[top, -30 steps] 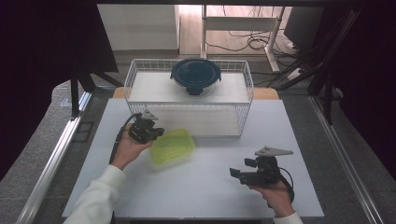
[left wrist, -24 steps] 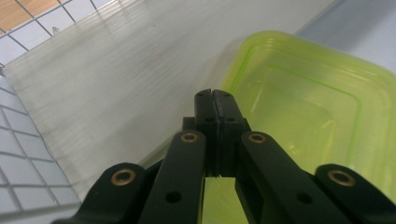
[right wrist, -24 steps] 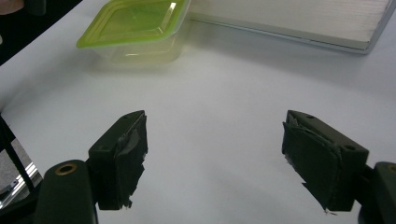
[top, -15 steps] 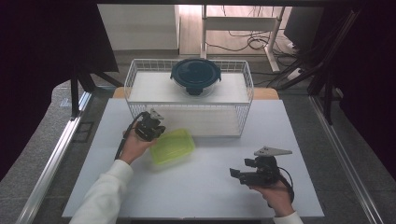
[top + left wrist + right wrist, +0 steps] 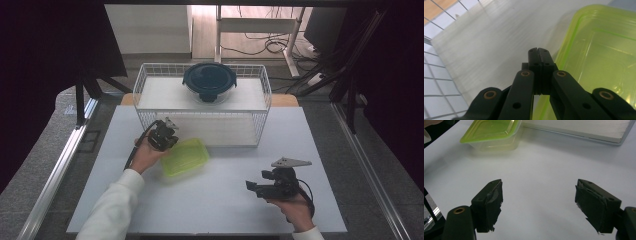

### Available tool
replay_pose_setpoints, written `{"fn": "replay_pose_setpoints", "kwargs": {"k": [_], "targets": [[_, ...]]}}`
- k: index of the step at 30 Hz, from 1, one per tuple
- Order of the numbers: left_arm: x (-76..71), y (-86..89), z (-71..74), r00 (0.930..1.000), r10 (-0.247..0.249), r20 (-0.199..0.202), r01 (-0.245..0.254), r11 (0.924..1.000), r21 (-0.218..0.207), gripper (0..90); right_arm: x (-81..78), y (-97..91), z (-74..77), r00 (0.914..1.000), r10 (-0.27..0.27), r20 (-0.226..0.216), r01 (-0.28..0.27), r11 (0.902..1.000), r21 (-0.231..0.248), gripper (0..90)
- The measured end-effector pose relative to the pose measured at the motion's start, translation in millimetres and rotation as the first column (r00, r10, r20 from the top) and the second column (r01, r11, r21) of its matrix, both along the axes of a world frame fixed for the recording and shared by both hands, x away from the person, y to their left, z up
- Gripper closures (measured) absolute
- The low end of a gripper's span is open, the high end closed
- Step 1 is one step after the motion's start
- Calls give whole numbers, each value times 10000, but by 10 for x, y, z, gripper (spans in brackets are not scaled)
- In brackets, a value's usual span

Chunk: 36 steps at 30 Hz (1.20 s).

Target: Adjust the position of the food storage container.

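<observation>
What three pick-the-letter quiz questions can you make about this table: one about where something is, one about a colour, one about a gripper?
1. Where is the round dark-lidded container?
A. on top of the white wire rack
B. on the floor
C. in a hand

2. What colour is the lid of the rectangular container?
A. red
B. yellow-green
C. black

3. How are the right gripper jaws?
A. shut on the lid
B. shut on nothing
C. open

Answers: 1 A, it sits on the rack's top shelf. 2 B, its lid looks bright yellow-green. 3 C, bare table shows between the jaws.
</observation>
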<state>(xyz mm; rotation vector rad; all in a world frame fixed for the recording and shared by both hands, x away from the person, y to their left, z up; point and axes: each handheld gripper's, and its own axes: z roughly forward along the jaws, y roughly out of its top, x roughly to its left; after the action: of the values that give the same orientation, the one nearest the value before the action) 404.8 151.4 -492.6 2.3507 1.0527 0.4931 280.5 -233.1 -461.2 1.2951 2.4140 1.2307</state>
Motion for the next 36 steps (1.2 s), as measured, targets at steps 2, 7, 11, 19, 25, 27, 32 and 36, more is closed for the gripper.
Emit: {"fn": "replay_pose_setpoints", "kwargs": {"k": [2, 7, 11, 19, 25, 27, 32, 36], "targets": [[-18, -27, -5, 9999, -130, 16, 130, 9998, 127, 900, 2, -1, -3, 10000, -7, 9, 7, 10000, -8, 219], [-82, -130, 14, 9974, -713, -43, 714, 9971, 261, 900, -3, 10, -1, 10000, 10, 7, -10, 10000, -19, 219], [-151, -218, 22, 9938, -1107, -71, 1109, 9931, 378, 900, -8, 16, -1, 10000, 39, 13, -39, 10000, -43, 219], [-263, -304, 21, 9863, -1642, -187, 1645, 9862, 180, 900, -30, 41, 19, 9999, 99, 55, -99, 10000, 7, 219], [-347, -351, 23, 9808, -1936, -231, 1939, 9809, 123, 900, -35, 56, 17, 9999, 107, 44, -107, 9999, -42, 219], [-382, -393, 28, 9763, -2147, -264, 2151, 9765, 153, 900, -40, 63, 18, 9999, 124, 50, -123, 9999, -44, 219], [-448, -521, 33, 9673, -2527, -240, 2530, 9674, 116, 900, -43, 84, 12, 9999, 166, 18, -166, 9998, -112, 218], [-460, -626, 37, 9609, -2755, -265, 2758, 9612, 53, 900, -42, 87, 5, 9999, 172, 10, -172, 9998, -140, 218]]}}
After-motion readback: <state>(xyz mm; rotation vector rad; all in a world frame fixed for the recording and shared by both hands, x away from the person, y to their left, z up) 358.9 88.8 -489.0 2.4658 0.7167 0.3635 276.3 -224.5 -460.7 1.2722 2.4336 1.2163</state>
